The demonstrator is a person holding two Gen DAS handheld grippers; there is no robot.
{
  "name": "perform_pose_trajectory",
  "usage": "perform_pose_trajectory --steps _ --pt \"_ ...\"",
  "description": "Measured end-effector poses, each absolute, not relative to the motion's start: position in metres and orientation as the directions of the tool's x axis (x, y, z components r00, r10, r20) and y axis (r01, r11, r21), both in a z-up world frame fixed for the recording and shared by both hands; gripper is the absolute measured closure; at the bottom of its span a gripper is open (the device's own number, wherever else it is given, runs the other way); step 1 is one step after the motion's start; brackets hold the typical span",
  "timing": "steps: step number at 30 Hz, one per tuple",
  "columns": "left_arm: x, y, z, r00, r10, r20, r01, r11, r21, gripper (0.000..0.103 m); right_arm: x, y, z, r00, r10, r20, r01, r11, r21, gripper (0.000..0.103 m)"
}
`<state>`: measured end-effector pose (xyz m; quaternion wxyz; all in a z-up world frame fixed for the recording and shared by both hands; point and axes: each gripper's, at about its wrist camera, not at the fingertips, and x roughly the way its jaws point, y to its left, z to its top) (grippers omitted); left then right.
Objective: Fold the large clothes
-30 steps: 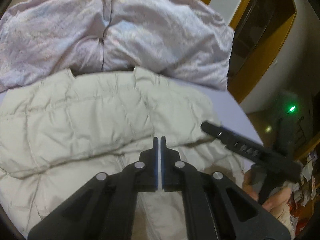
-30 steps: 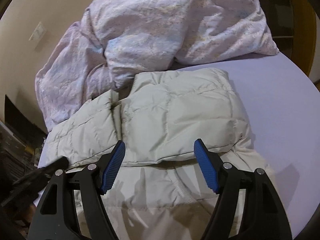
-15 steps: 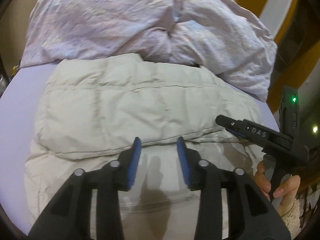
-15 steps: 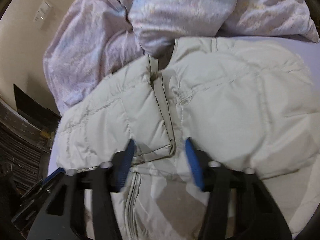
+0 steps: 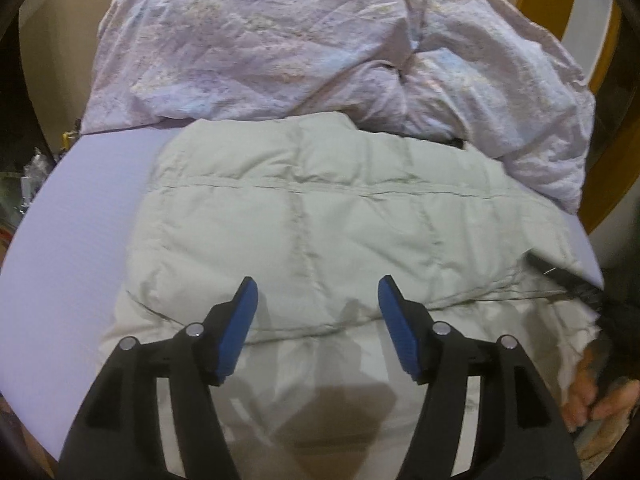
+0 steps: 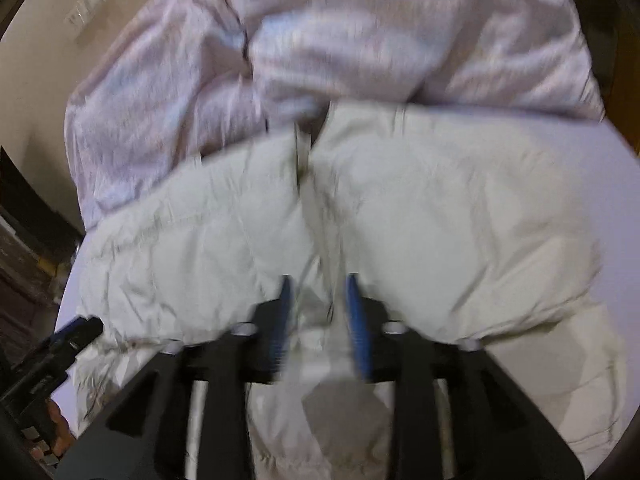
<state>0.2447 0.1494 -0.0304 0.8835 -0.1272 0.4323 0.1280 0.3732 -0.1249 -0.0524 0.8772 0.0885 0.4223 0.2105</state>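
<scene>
A cream quilted puffer jacket (image 5: 320,240), partly folded, lies on a lilac bed (image 5: 80,240) below a rumpled duvet (image 5: 320,40). The left gripper (image 5: 318,300) hovers released; the right gripper (image 6: 320,300), blurred, narrows around the centre seam. Slippery padding could spring back unfolded.

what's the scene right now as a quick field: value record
garment: cream quilted jacket, partly folded, lying flat
surface: lavender bed sheet
behind garment: crumpled pale pink duvet
left gripper: fingers wide apart above the jacket, holding nothing
right gripper: fingers narrowly apart around a jacket fold; view blurred, grip unclear
right gripper in left view: black tip at the jacket's right edge
</scene>
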Motion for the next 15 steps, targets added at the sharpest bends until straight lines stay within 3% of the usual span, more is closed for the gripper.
perform_pose_trajectory --steps 6,11,15 --pt "0.256 0.163 -0.042 0.572 0.153 -0.806 -0.357 0.931 -0.077 0.036 0.379 -0.107 -0.048 0.509 0.546 -0.666 -0.400 0.835 0.379 0.063" --pt "0.265 0.167 -0.057 0.564 0.175 -0.807 -0.349 0.936 -0.040 0.033 0.401 -0.088 -0.088 0.399 0.506 -0.765 -0.390 0.848 0.358 0.067" --pt "0.271 0.167 -0.067 0.564 0.186 -0.804 -0.342 0.939 -0.023 0.029 0.404 -0.081 -0.093 0.400 0.483 -0.779 -0.400 0.857 0.325 0.067"
